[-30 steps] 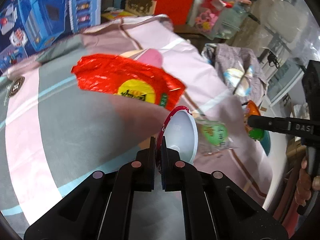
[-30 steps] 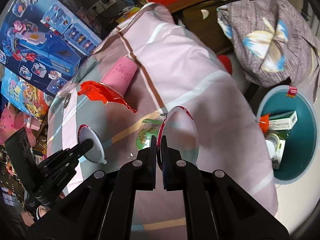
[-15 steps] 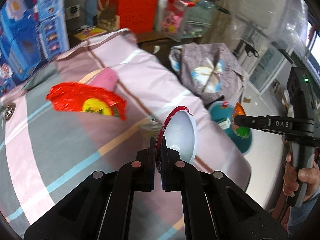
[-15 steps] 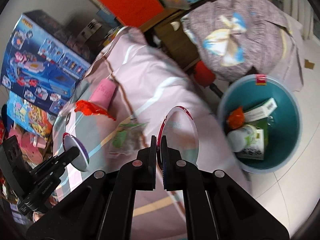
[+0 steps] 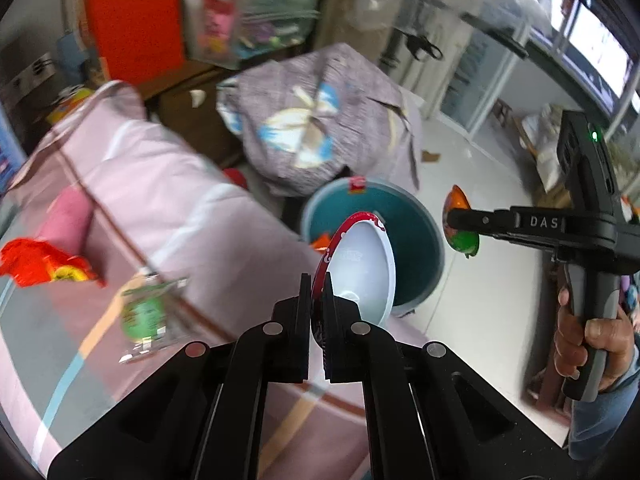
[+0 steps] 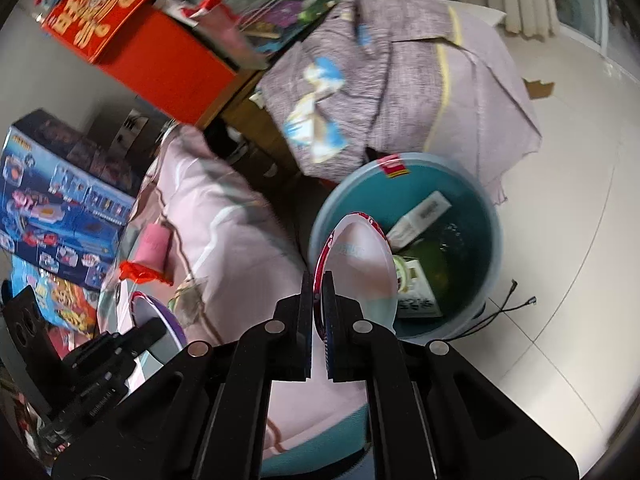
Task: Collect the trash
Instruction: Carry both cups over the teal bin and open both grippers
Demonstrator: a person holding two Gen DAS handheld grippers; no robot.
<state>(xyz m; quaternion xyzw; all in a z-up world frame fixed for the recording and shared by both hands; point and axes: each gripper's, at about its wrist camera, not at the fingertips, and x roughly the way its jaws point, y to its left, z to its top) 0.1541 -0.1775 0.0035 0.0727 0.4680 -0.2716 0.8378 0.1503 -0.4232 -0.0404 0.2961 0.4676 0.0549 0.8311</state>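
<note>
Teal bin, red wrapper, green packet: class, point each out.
Teal bin (image 6: 490, 236): right wrist view, inner wall.
Red wrapper (image 5: 30, 262): left wrist view, crumpled middle.
Green packet (image 5: 144, 314): left wrist view, green centre.

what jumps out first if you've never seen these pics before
The left gripper and right gripper are each shut on the rim of a white, red-edged bowl lid, held up in front of each camera. Just beyond is a teal bin on the floor, already holding boxes and wrappers, beside a pink striped quilt with a red wrapper.

Both grippers are matte black; the left gripper (image 5: 317, 296) shows round silver screws, the right gripper (image 5: 452, 216) white "DAS" lettering and a green light.
</note>
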